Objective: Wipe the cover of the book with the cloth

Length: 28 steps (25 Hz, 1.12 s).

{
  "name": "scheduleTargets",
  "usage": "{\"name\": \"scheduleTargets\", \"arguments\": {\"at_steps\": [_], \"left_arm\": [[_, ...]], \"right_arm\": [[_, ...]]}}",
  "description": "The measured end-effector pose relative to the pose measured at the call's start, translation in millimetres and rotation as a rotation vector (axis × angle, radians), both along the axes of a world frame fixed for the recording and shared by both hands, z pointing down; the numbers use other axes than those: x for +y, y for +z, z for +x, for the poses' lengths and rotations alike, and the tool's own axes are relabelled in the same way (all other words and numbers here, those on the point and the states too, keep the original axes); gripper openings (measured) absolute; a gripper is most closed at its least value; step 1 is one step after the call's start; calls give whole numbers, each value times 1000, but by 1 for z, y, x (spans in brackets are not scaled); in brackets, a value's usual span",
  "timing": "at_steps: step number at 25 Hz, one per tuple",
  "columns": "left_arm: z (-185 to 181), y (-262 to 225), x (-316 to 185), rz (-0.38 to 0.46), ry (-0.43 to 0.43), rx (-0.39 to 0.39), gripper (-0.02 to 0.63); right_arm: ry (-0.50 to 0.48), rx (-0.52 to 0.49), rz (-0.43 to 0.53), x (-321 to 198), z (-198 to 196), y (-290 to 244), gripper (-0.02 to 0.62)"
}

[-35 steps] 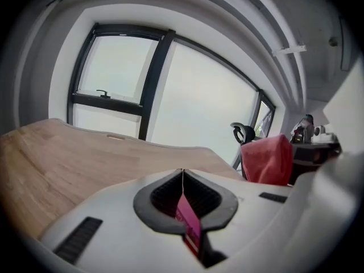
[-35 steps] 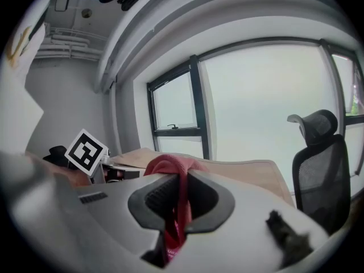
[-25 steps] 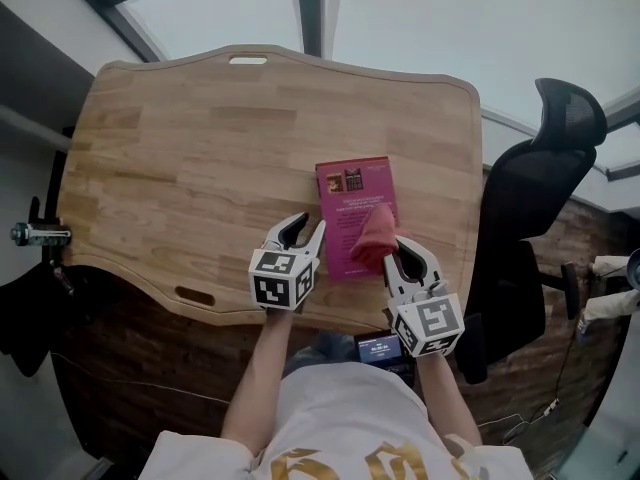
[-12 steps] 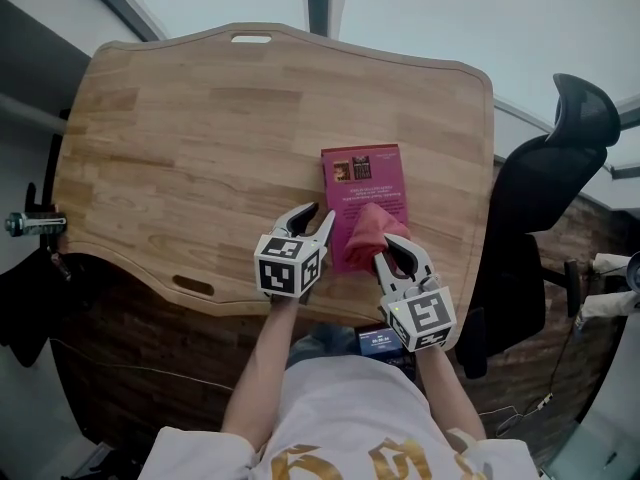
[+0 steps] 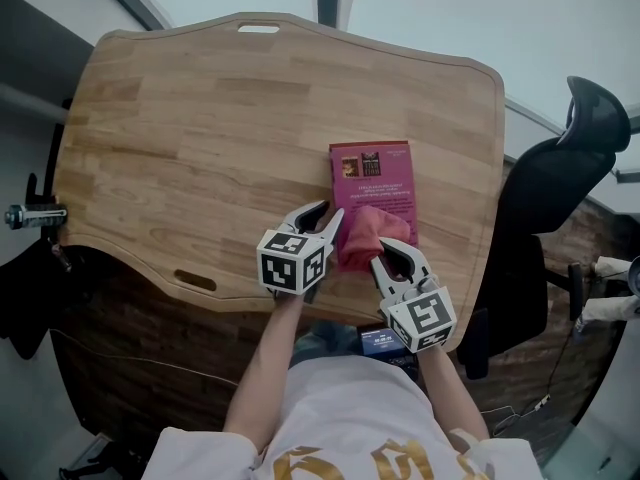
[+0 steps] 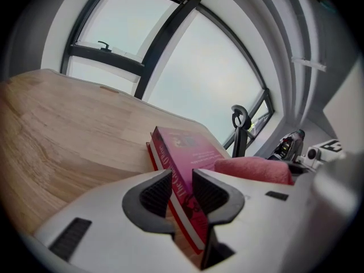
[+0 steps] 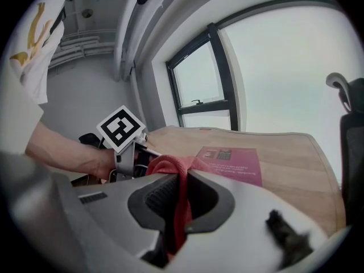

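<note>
wide bare wood on table (image 5: 180, 148) left of and beyond book (image 5: 375, 173); only a narrow strip of wood between book and right rim. chair (image 5: 560, 198) close off that rim, blocking that side. cloth (image 5: 362, 233) heaped on book's near end. left gripper (image 5: 322, 214) at book's near left edge, jaws just closing in, edge between them, contact unclear. right gripper (image 5: 390, 253) just beside, clamped on cloth, little gap between the two. metal fitting (image 5: 30, 215) off left rim.

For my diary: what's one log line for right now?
left tool: jaws just been closing, gripping book near edge | right tool: clamped on cloth | cloth: lying on book cover
</note>
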<state>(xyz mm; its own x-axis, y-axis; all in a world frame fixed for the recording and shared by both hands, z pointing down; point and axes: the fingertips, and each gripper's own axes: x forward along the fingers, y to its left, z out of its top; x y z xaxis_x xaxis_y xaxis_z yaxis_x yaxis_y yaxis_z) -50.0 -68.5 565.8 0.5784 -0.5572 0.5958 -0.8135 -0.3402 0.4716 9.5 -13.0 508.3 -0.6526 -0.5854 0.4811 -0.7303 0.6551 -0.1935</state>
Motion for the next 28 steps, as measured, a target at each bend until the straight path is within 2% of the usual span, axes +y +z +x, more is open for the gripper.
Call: {"name": "scheduleTargets", "arguments": {"at_steps": [8,12,16,21,24,28], "left_arm": [[5,5,-1,-67,7,75,132],[7,7,-1,-123,14,100,115],[7,8,-1,-130,12,126,115],[7,8,-1,-102,39,77,117],[9,9,0,-110,51,81,117],[8,9,2,-131,47,93,118]], "right_arm": [[-23,38,-16,0,-5,13,41],[-53,88,-15,3,-7,23,41],[-90,144,-18,8,-13,29,41],[-136,250,-31,10,-18,40,41],[-130,297,-45,11,-17,45,41],[-120,313,-113,11,-18,50,41]]}}
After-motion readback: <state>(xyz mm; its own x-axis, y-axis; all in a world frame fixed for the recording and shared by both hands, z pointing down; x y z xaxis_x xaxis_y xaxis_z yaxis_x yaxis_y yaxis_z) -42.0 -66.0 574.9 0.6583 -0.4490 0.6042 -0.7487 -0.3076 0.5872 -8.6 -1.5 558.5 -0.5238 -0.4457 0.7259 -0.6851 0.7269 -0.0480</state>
